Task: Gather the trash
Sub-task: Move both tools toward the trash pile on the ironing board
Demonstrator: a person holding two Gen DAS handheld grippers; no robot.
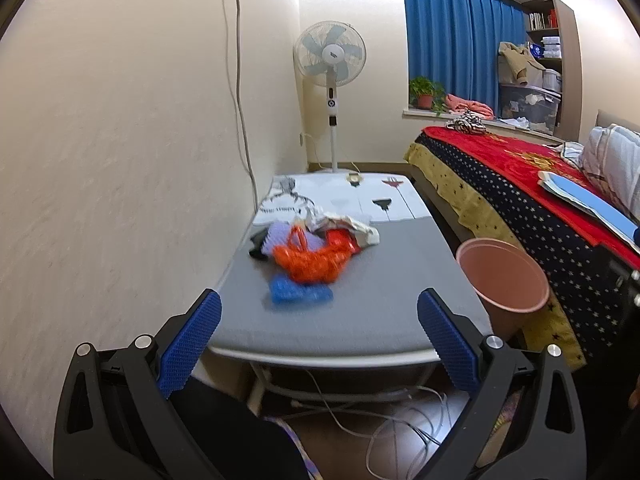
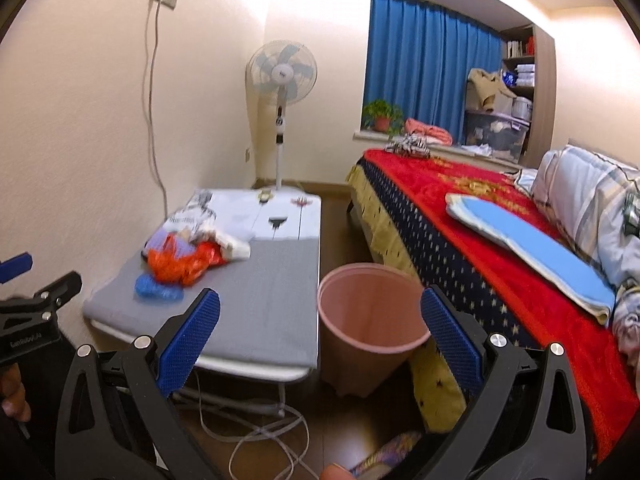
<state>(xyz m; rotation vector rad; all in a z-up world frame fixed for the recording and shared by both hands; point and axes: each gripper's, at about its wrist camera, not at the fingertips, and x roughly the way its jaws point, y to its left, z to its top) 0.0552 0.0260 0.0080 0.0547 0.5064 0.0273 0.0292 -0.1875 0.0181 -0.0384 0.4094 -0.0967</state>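
Note:
A heap of trash lies on the grey table top [image 1: 380, 280]: an orange plastic bag [image 1: 308, 258], a blue crumpled piece [image 1: 300, 292], white crumpled paper [image 1: 344, 228] and a purple item [image 1: 280, 236]. The same heap shows in the right wrist view, with the orange bag [image 2: 180, 262] and the blue piece [image 2: 158, 288]. A pink bin [image 1: 502, 280] [image 2: 372, 312] stands on the floor between table and bed. My left gripper [image 1: 320, 312] is open, short of the table's near edge. My right gripper [image 2: 320, 312] is open above the floor, in front of the bin.
A bed with a red cover [image 2: 500, 220] runs along the right. A standing fan [image 1: 330, 60] is at the far wall by blue curtains [image 1: 452, 32]. White cables [image 2: 260, 440] lie on the floor under the table. A wall cord [image 1: 240, 80] hangs at left.

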